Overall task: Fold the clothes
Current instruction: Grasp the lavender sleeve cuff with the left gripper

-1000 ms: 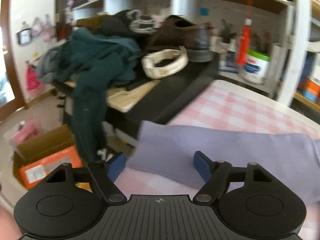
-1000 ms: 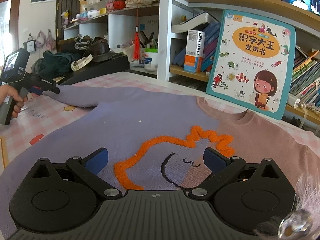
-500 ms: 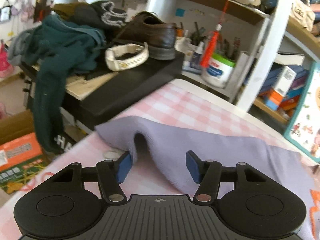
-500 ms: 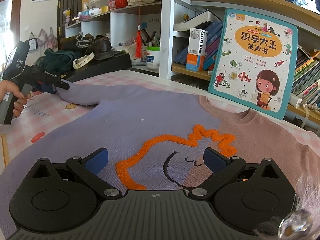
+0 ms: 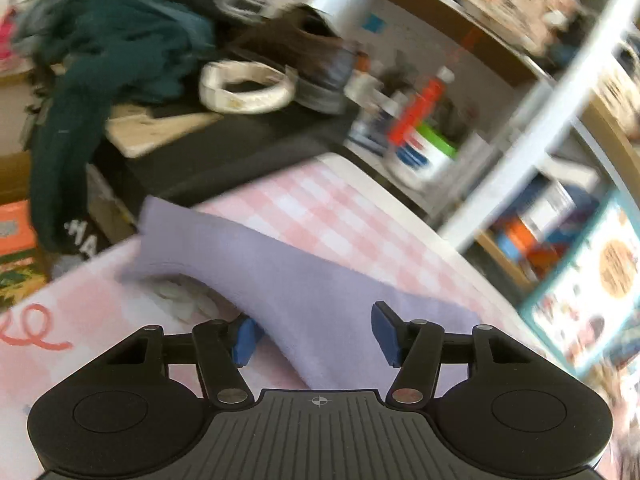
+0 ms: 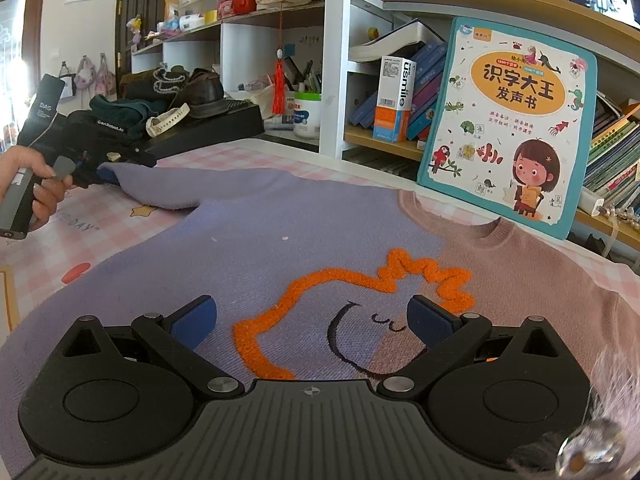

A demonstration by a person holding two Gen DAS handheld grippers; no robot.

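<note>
Left tool (image 5: 316,336) straddles the sweater sleeve (image 5: 280,280), unclenched; right tool (image 6: 312,322) gapes above the sweater (image 6: 280,248) (touching nothing).

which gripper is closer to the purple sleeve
Left. The left gripper straddles the sleeve, fingers apart; the right gripper hovers open over the sweater's chest.

a white and orange box (image 6: 396,100) on the shelf is showing "usmile" down its side, and the children's book (image 6: 508,124) leaning beside it is bearing the title "识字大王 发声书". the left gripper (image 6: 86,136) is carrying "das" and what is probably "genrobot.ai", while the checked tablecloth (image 6: 86,222) is showing "day".
</note>
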